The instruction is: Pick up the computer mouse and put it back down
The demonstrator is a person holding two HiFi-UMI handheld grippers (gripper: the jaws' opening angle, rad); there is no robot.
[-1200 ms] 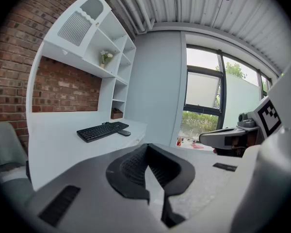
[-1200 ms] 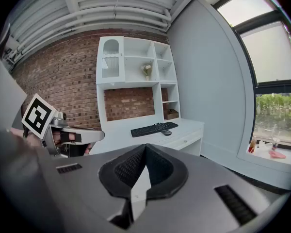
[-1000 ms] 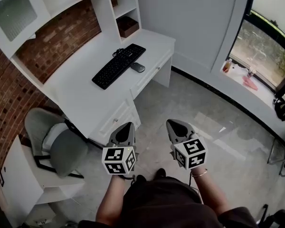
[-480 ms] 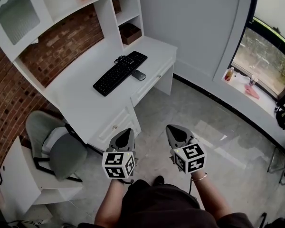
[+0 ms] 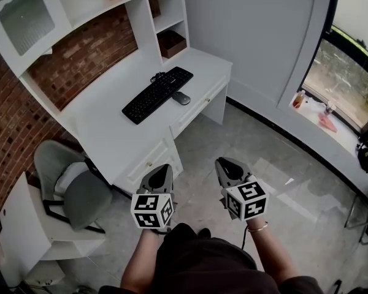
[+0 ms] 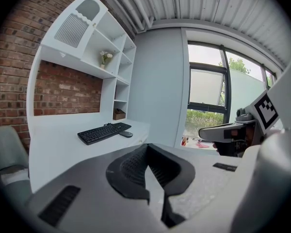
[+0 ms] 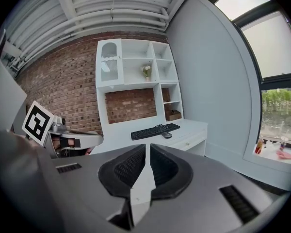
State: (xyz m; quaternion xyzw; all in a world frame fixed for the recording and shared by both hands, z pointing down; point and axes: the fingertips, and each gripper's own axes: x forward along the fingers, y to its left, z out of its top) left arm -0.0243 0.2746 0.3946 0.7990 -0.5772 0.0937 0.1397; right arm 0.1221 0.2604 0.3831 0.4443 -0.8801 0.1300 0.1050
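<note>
A small dark computer mouse [image 5: 181, 98] lies on the white desk [image 5: 110, 127], just right of a black keyboard [image 5: 157, 94]. Both grippers hang over the floor well short of the desk, side by side and pointing toward it. My left gripper [image 5: 162, 171] is shut with nothing in it, and my right gripper [image 5: 228, 166] is shut and empty too. In the left gripper view the mouse [image 6: 126, 134] and keyboard [image 6: 104, 132] sit far beyond the closed left gripper [image 6: 146, 149]. The right gripper view shows the mouse [image 7: 167, 135] past the closed right gripper [image 7: 147, 148].
A grey office chair [image 5: 73, 185] stands left of the desk's drawer unit [image 5: 148, 158]. A white shelf hutch [image 5: 162, 11] with a brown box [image 5: 173, 43] rises behind the desk against a brick wall. A window sill [image 5: 319, 112] with small items runs along the right.
The desk, keyboard and mouse have slid slightly down and right in the head view. Both grippers stay shut and side by side.
</note>
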